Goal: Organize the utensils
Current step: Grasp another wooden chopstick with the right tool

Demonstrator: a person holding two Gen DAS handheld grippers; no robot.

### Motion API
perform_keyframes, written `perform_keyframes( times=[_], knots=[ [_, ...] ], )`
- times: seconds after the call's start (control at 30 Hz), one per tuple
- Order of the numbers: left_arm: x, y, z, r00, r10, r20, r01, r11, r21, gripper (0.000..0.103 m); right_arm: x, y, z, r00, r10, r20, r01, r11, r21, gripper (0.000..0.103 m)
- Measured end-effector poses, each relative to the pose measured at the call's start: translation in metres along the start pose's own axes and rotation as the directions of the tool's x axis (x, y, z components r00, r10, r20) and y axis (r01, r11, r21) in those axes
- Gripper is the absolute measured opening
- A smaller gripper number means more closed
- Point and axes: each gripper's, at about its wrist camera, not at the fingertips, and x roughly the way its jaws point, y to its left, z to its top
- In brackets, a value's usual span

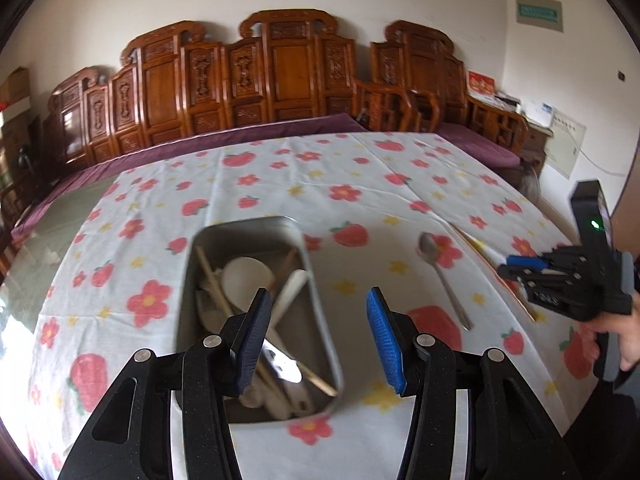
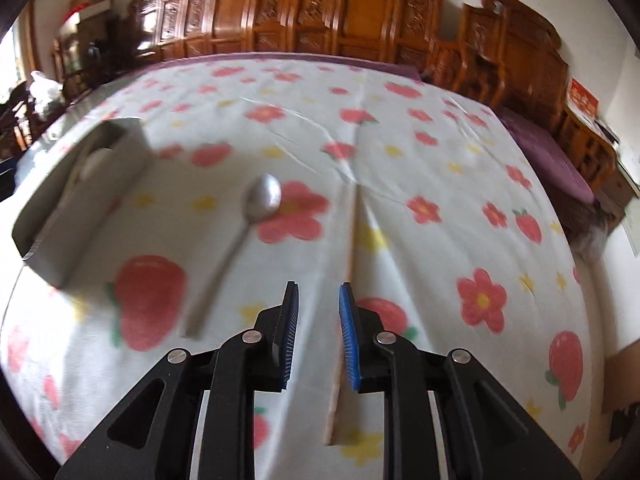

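Note:
A metal tray (image 1: 320, 308) holds white spoons and wooden chopsticks on the flowered tablecloth. My left gripper (image 1: 316, 304) is open and empty, just above the tray's near right side. A metal spoon (image 1: 444, 276) lies to the tray's right; it also shows in the right wrist view (image 2: 256, 208). A wooden chopstick (image 2: 349, 248) lies beside the spoon. My right gripper (image 2: 318, 300) is partly open and empty above the chopstick's near part; it shows at the right edge of the left wrist view (image 1: 520, 266). The tray sits at the left in the right wrist view (image 2: 96, 192).
The flowered tablecloth (image 1: 360, 184) covers the table. A carved wooden bench (image 1: 256, 76) with purple cushions stands behind it. The table's right edge (image 2: 580, 320) drops off close to my right gripper.

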Motion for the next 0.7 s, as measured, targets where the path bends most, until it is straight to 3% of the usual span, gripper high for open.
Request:
perform_keyframes(
  times=[0.17, 0.3, 0.37, 0.7],
  knots=[
    [0.008, -0.019, -0.007, 0.999, -0.021, -0.029, 0.021, 0.999, 0.026, 0.047, 0.018, -0.011, -0.009, 0.998, -0.009, -0.058, 0.01, 1.0, 0.015, 0.023],
    [0.012, -0.032, -0.011, 0.998, -0.035, -0.048, 0.037, 0.998, 0.046, 0.048, 0.018, -0.016, -0.009, 0.998, 0.006, -0.056, -0.004, 0.999, 0.042, 0.023],
    [0.014, -0.036, -0.012, 0.997, -0.044, -0.057, 0.047, 0.998, 0.048, 0.047, 0.017, -0.016, -0.009, 0.998, 0.001, -0.057, 0.001, 0.999, 0.035, 0.006],
    [0.043, -0.07, -0.002, 0.989, -0.085, -0.118, 0.092, 0.995, 0.049, 0.047, 0.014, -0.032, -0.011, 0.999, -0.028, -0.032, 0.03, 0.998, 0.06, 0.006]
  ],
)
